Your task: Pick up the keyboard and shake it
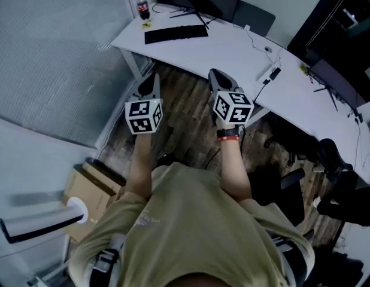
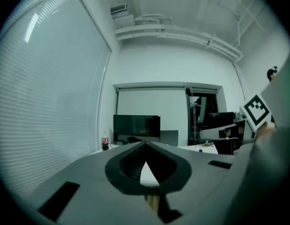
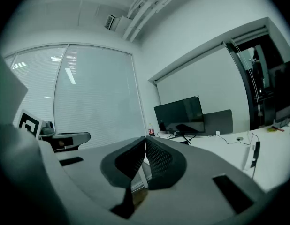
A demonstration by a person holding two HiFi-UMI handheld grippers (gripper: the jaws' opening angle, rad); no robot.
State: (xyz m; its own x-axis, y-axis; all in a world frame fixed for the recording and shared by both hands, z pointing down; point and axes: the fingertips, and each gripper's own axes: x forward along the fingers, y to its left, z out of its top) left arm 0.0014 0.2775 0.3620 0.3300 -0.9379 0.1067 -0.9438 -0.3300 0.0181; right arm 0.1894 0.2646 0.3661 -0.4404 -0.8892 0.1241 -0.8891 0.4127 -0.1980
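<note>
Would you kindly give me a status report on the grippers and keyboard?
Left hand-held gripper and right hand-held gripper shut, empty, short of desk. Keyboard flat on desk, untouched. Nothing in the way.

Keyboard (image 1: 176, 33) looked black, matt plastic. Desk (image 1: 233, 49) top was white and smooth, with a faint sheen. Floor (image 1: 185, 130) showed dark wood-grain planks. Blinds (image 1: 53, 52) were matt, finely ribbed. Box (image 1: 89, 190) was plain brown cardboard. Shirt (image 1: 191, 220) was khaki cloth. Left gripper (image 2: 145, 144) and right gripper (image 3: 145, 139) had grey matt plastic shells and black textured pads.
</note>
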